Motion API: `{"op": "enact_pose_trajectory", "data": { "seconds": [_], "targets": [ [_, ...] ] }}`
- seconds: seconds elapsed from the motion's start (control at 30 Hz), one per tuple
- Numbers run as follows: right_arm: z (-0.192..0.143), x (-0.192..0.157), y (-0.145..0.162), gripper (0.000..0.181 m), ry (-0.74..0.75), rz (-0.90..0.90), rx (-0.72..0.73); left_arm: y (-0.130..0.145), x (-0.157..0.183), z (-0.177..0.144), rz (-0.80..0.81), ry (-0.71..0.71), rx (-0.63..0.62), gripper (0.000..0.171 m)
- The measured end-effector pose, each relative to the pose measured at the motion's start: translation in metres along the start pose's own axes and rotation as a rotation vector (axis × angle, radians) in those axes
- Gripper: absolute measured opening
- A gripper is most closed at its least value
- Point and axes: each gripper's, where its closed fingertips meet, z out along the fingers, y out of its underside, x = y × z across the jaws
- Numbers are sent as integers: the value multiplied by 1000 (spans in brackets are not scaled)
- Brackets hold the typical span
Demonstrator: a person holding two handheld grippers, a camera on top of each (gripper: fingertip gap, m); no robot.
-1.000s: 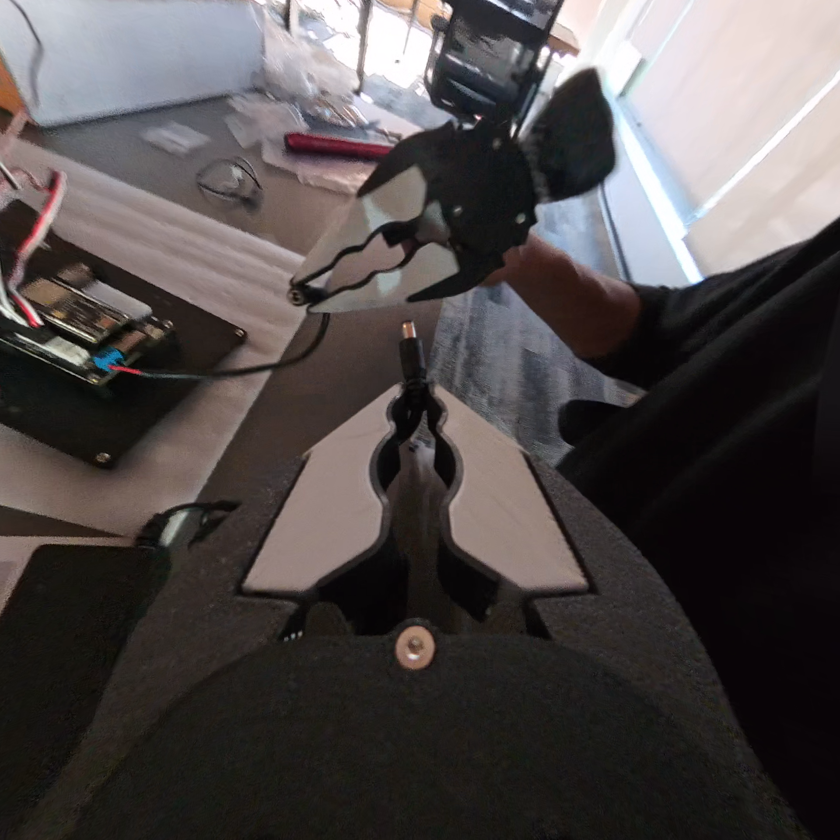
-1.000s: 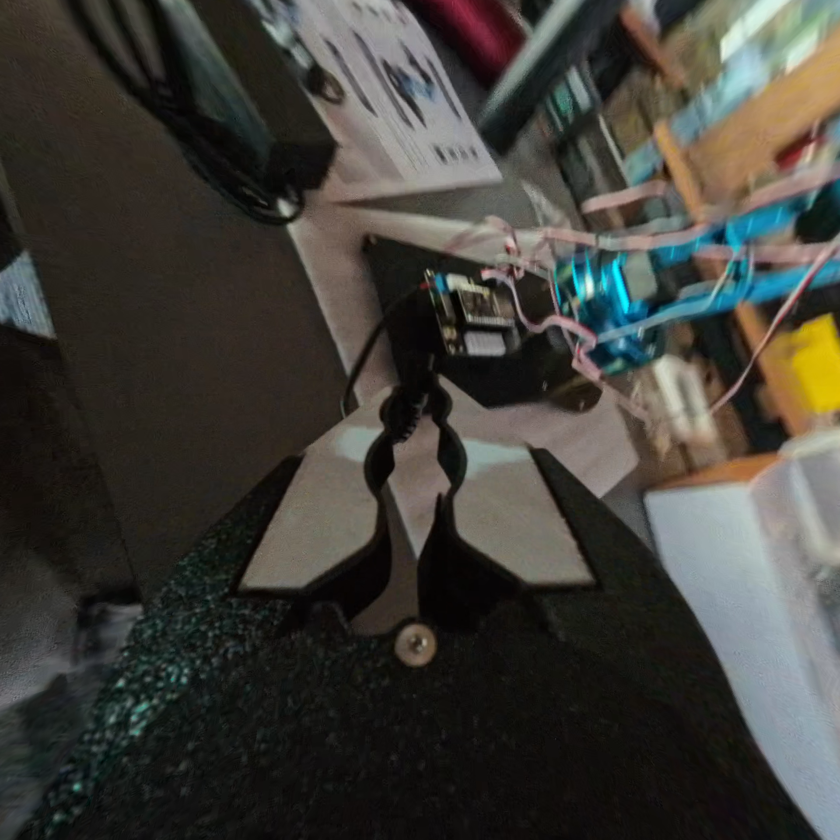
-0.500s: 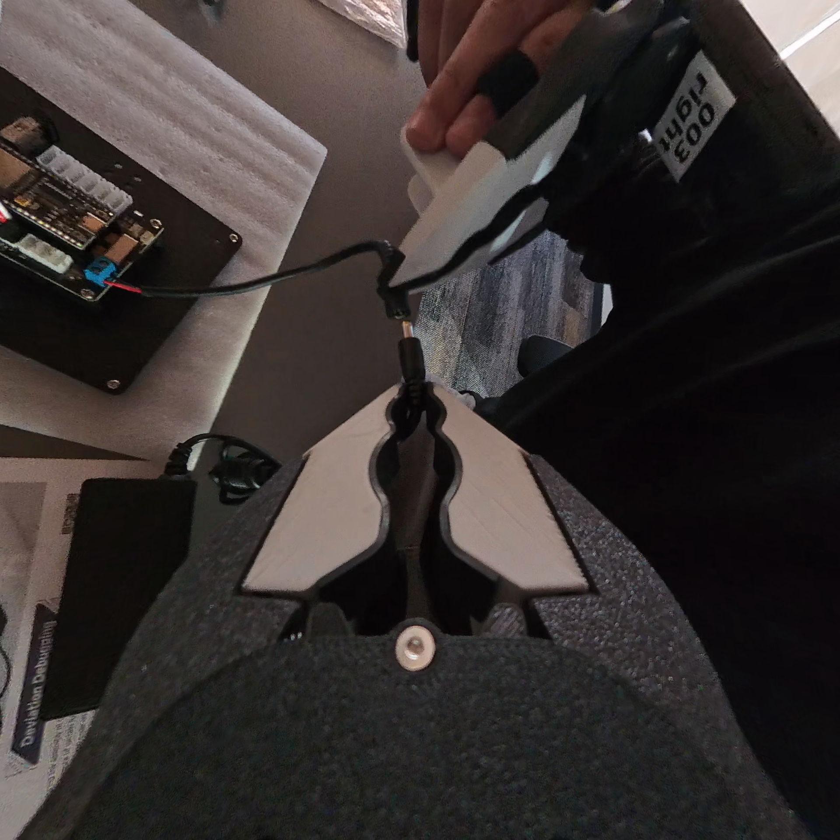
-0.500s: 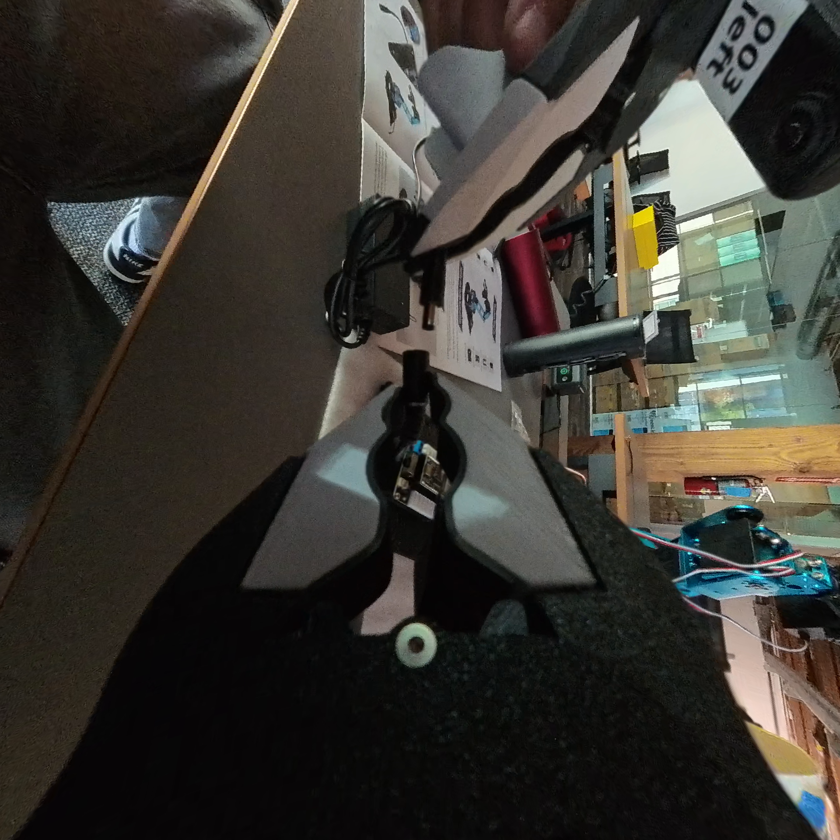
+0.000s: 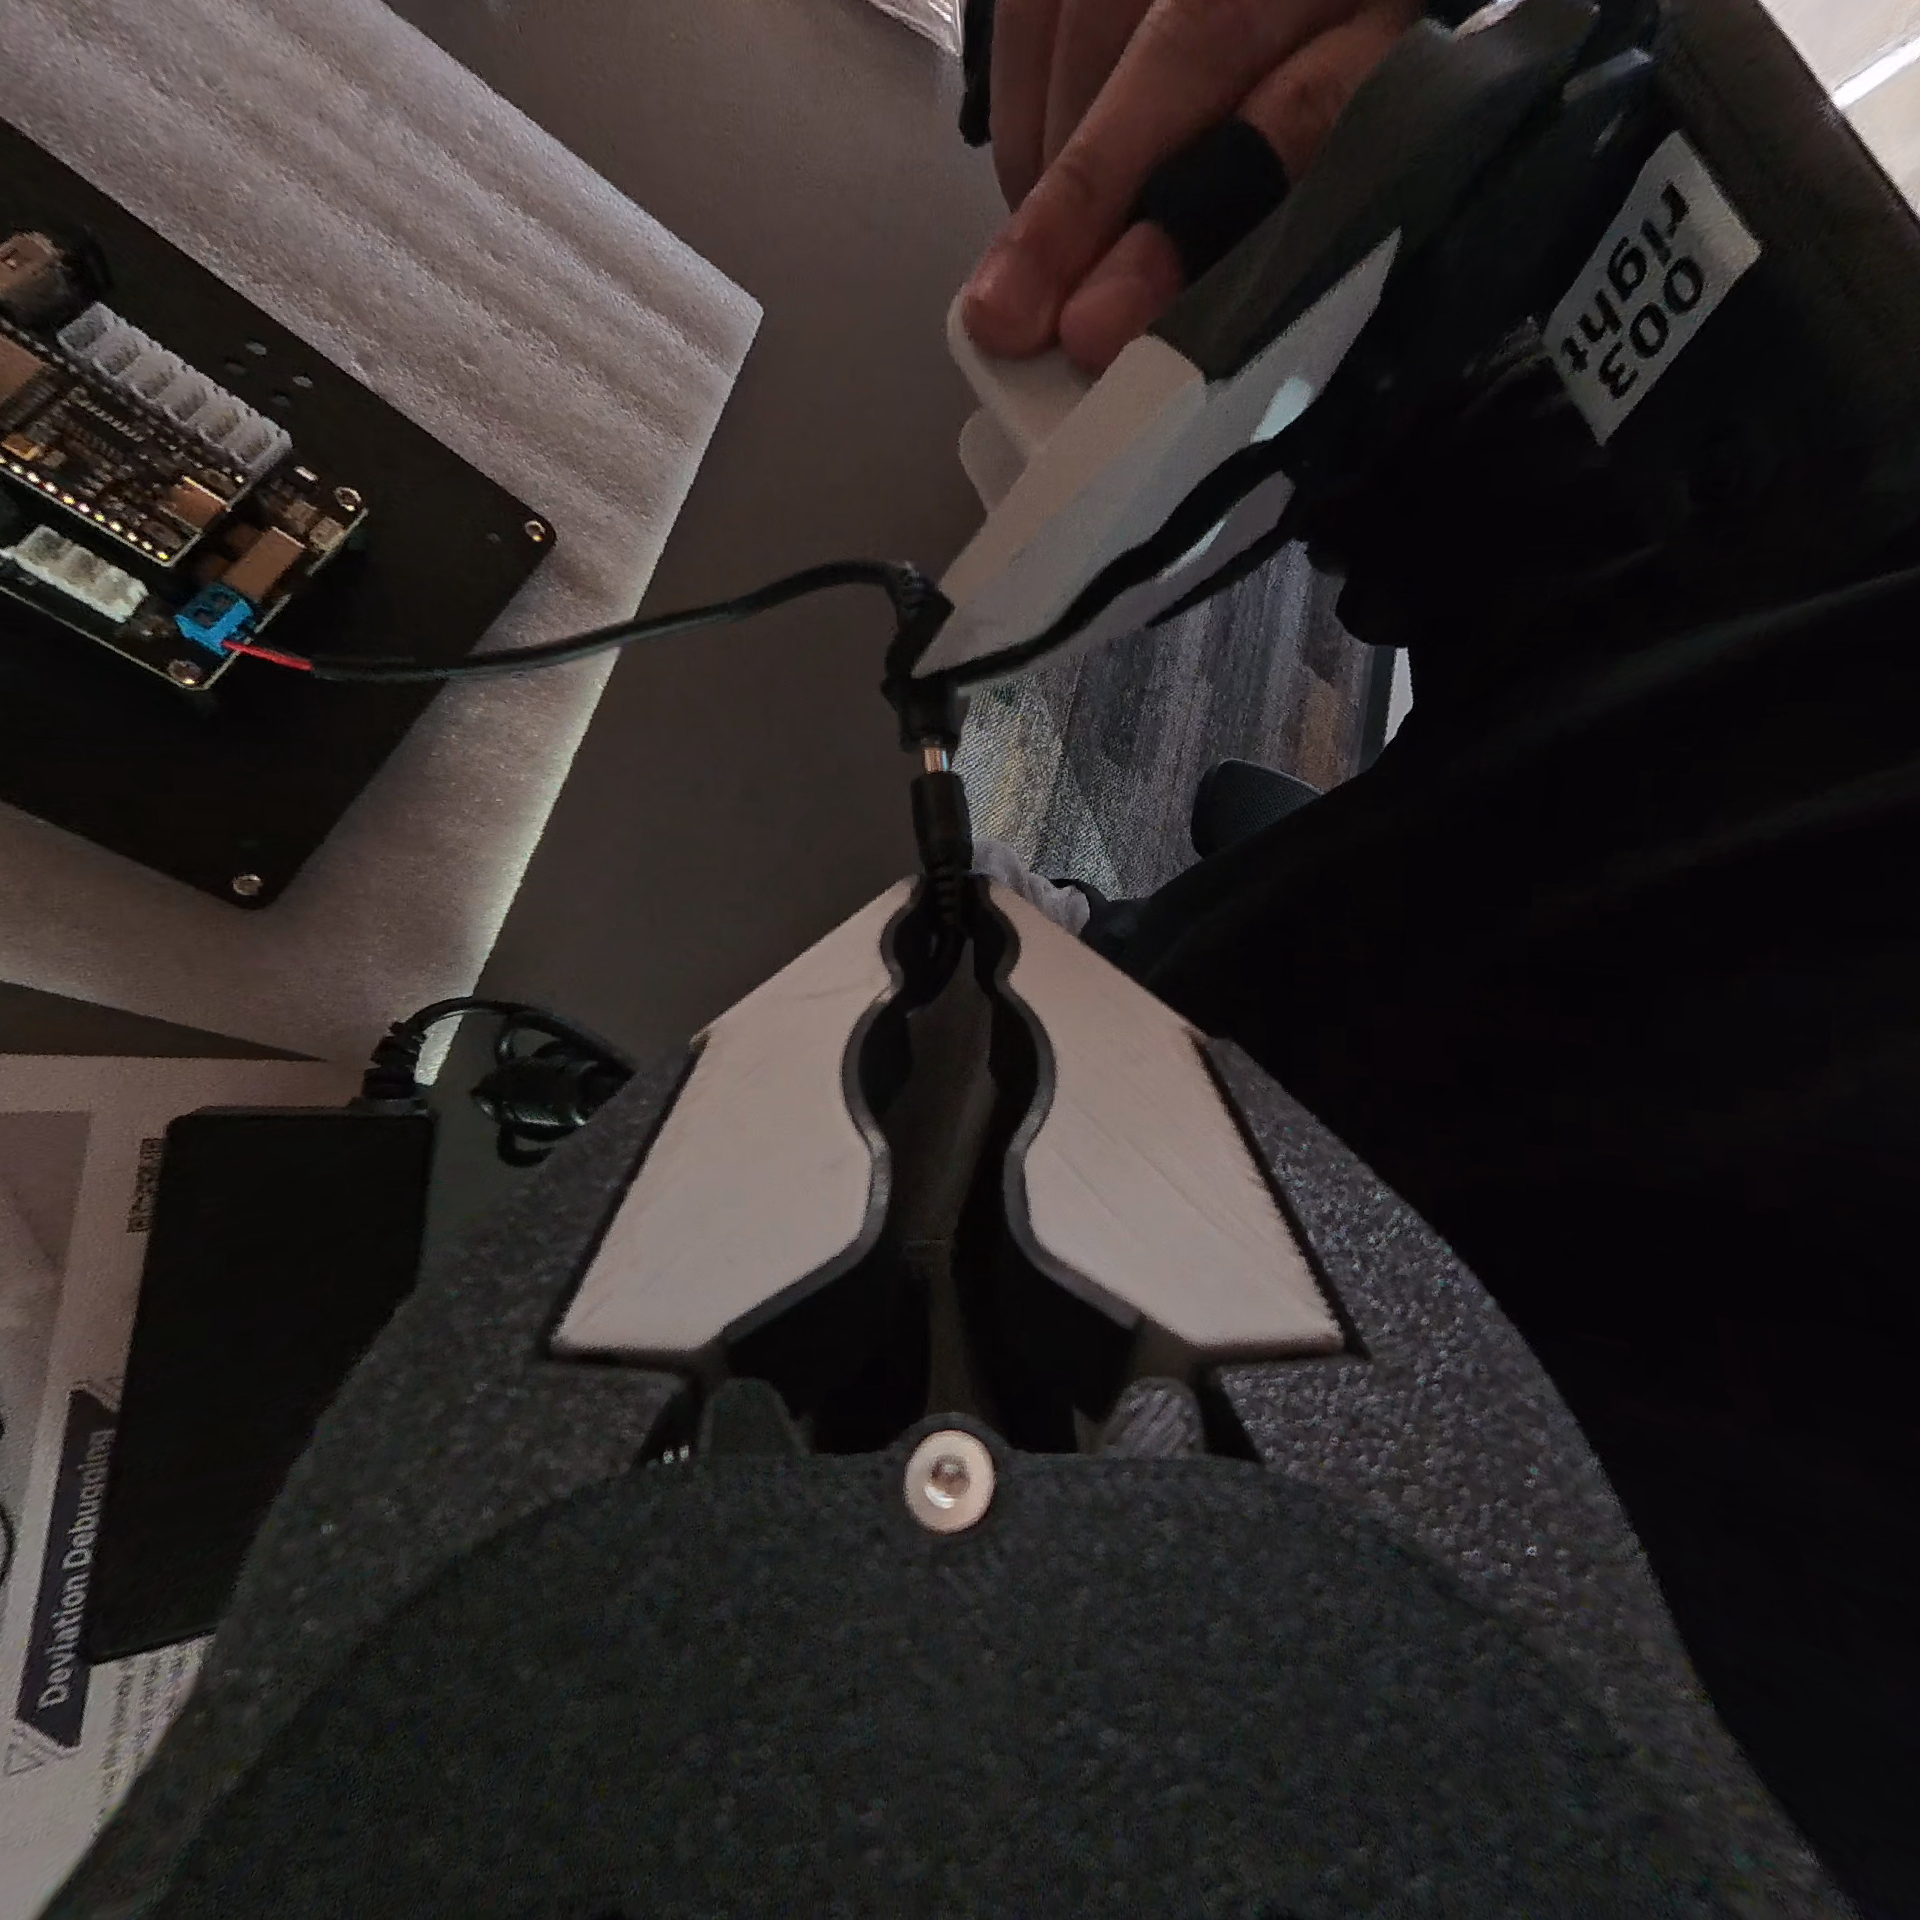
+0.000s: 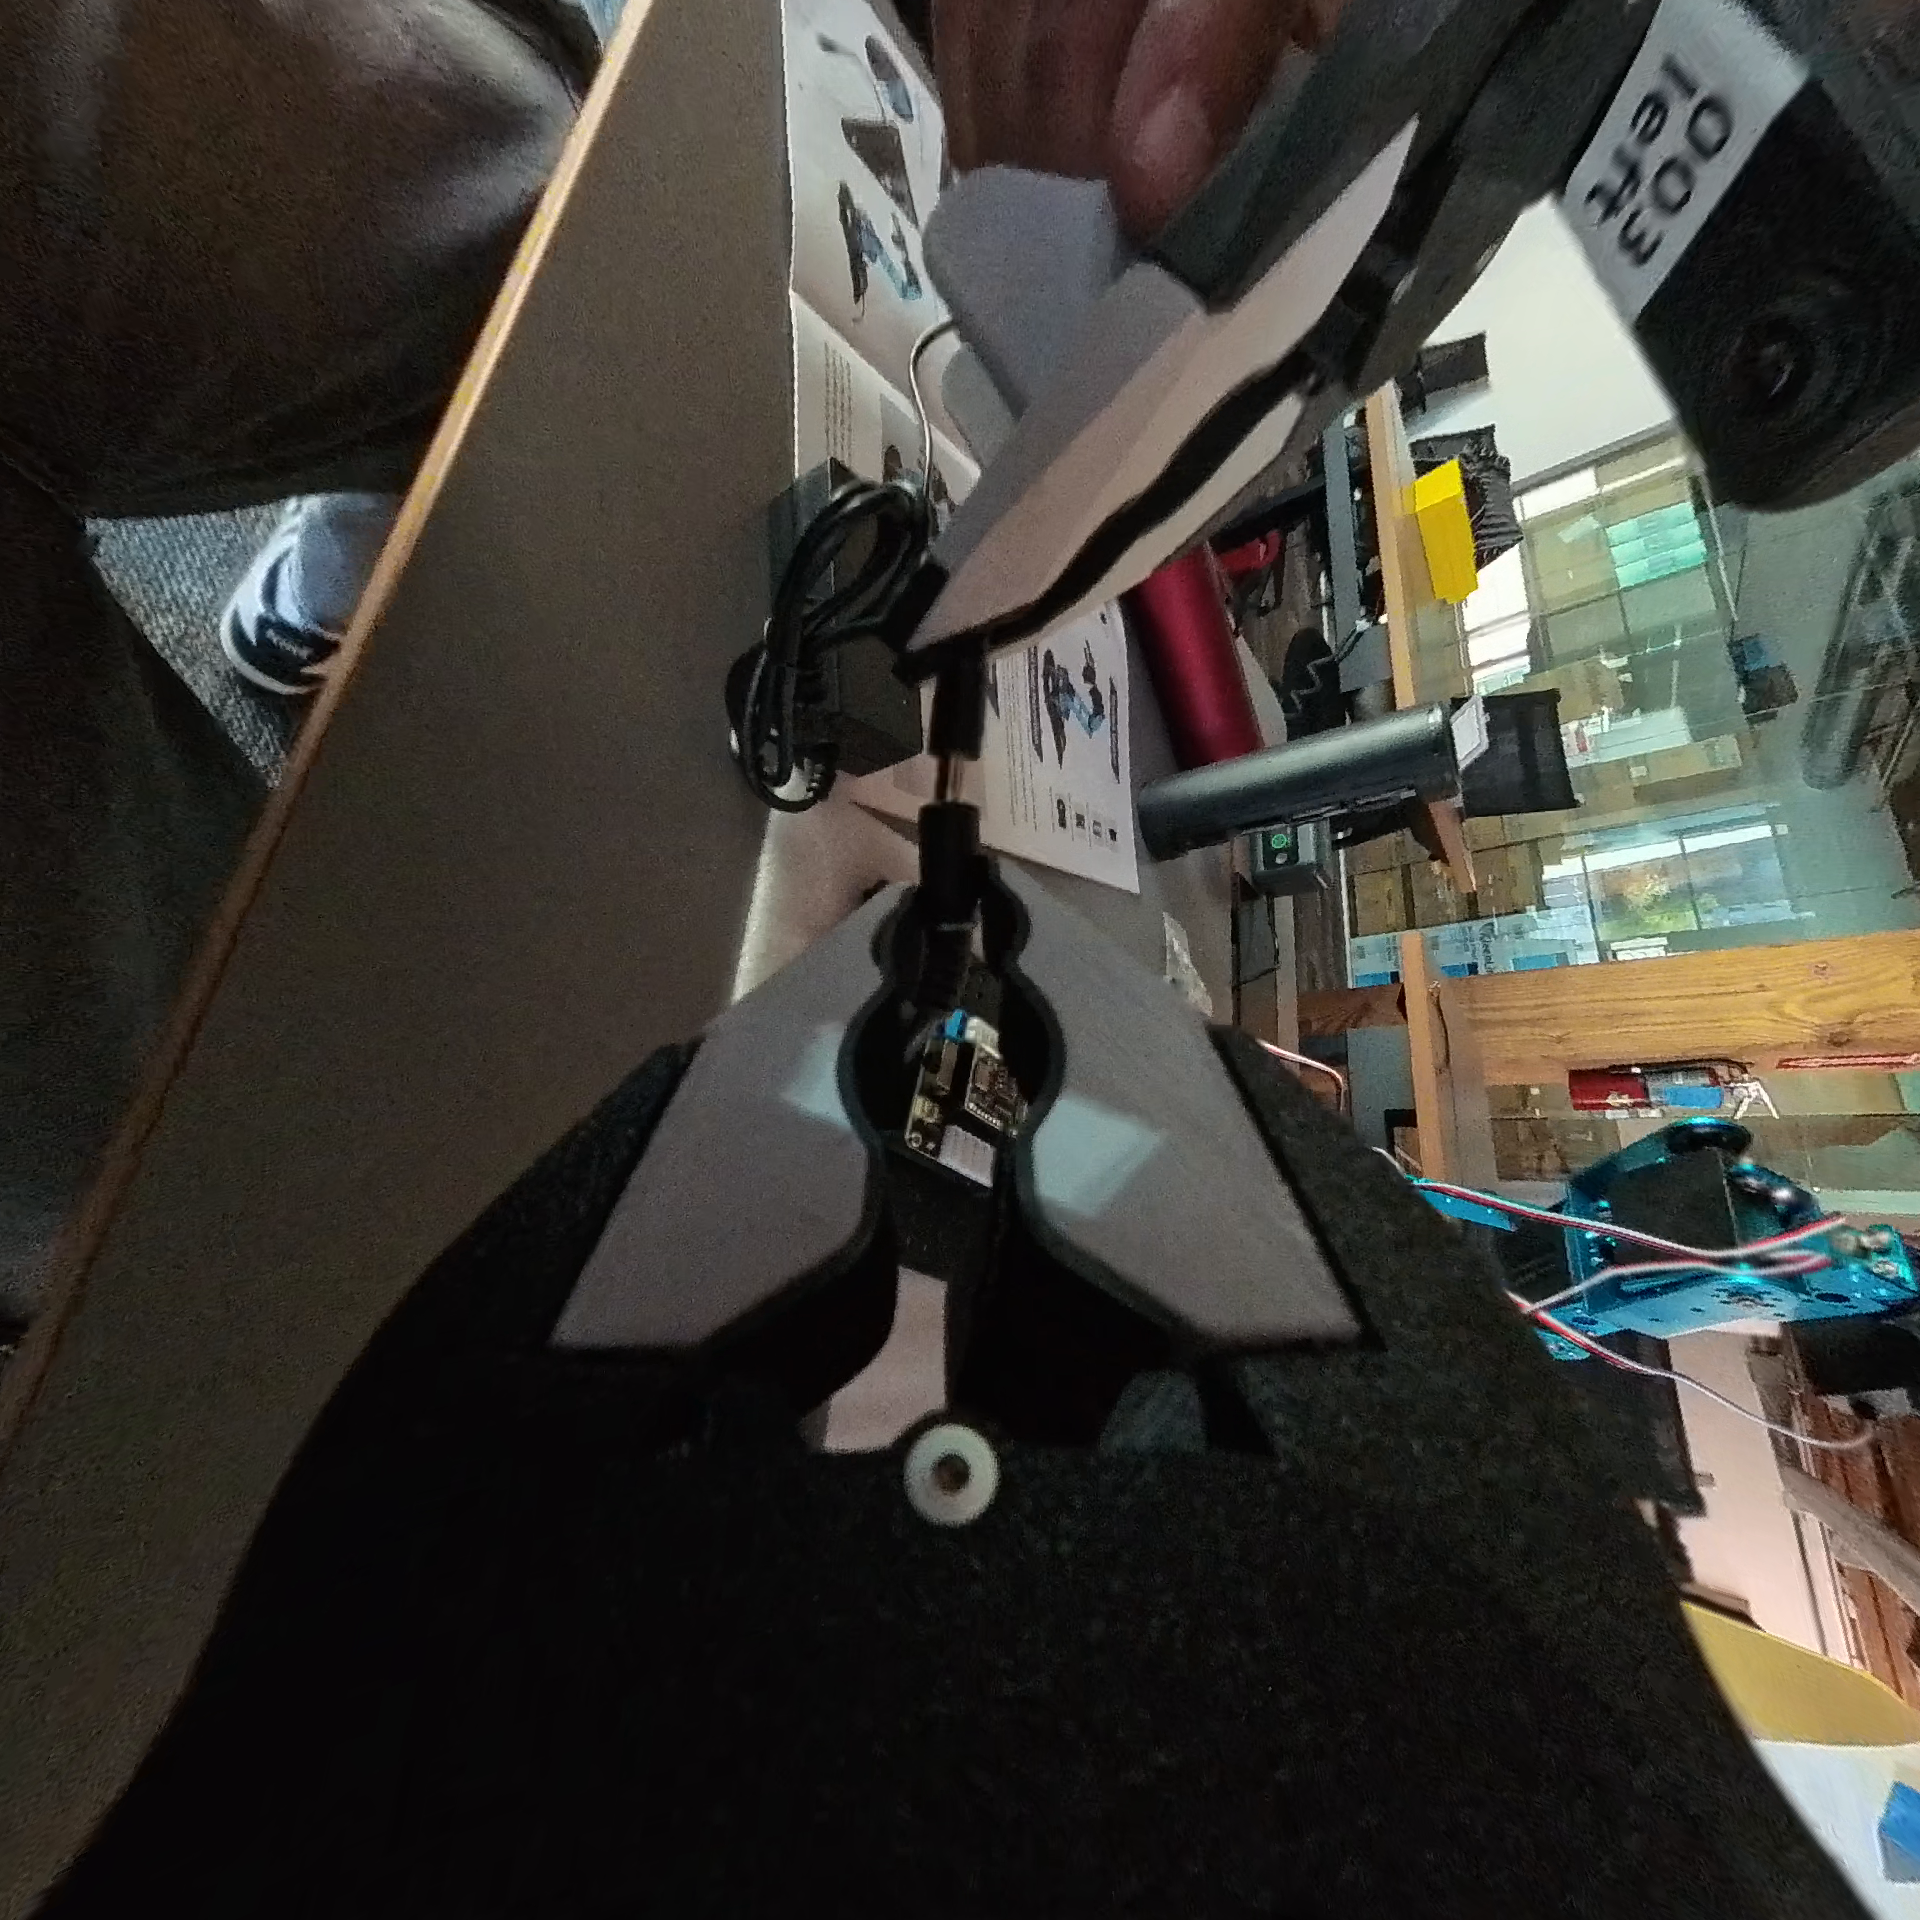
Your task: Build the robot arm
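Observation:
My left gripper (image 5: pixel 943 896) is shut on a black barrel plug (image 5: pixel 938 826) whose silver tip points away from me. My right gripper (image 6: pixel 951 896) is shut on a black socket connector (image 6: pixel 951 836). A thin black cable (image 5: pixel 623 636) runs from the socket to the blue terminal (image 5: pixel 215 613) of a circuit board (image 5: pixel 125 457). The two grippers face each other tip to tip above the table edge. The plug's silver tip (image 6: pixel 948 774) meets the socket's mouth. The right gripper (image 5: pixel 925 657) shows in the left wrist view, held by a hand (image 5: pixel 1091 208). The left gripper (image 6: pixel 920 639) shows in the right wrist view.
The board sits on a black plate (image 5: pixel 343 665) on white foam sheet (image 5: pixel 416 260). A black power adapter (image 5: pixel 270 1351) with coiled cable lies on a printed sheet (image 5: pixel 52 1662). A red cylinder (image 6: pixel 1195 665), a black cylinder (image 6: pixel 1299 779) and a blue robot arm (image 6: pixel 1714 1257) are farther off. One gripper's finger ends stand about 4 centimeters off the other's. The blue terminal (image 5: pixel 215 613) is about 15 centimeters from both grippers' fingertips.
Both grippers swung round to face each other. The gap between the plug's tip and the socket has closed, and they now meet end to end.

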Motion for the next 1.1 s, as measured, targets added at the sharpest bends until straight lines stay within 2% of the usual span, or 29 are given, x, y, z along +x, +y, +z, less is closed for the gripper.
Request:
{"op": "enact_pose_trajectory", "data": {
  "seconds": [0.5,0.53,0.57,0.63,0.7,0.9,0.97,1.0,1.03,1.07,1.1],
  "targets": [
    [-1,-9,-2,10,-67,194,84,-1,0,13,27,-12,6,6],
    [0,-10,0,13,-88,211,83,-1,0,13,39,-20,5,6],
    [2,-12,5,25,-107,230,70,-1,0,13,45,-27,6,6],
    [4,-17,8,17,-162,249,58,-1,-1,12,47,-29,9,6],
    [5,-15,7,8,-155,228,58,1,0,14,44,-24,3,6],
    [2,-15,10,7,-194,336,61,-5,-1,18,71,-44,56,6],
    [-1,-22,13,9,-196,304,62,-1,2,25,126,-43,77,8],
    [-2,-25,21,9,-189,260,26,4,2,26,170,-59,85,18],
    [-4,-31,30,8,-202,238,-16,9,1,24,203,-87,98,40],
    [-6,-37,40,9,-220,246,-53,15,-3,17,234,-133,123,52],
    [-8,-42,51,9,-224,264,-89,24,-9,7,273,-189,156,49]
  ]
}}
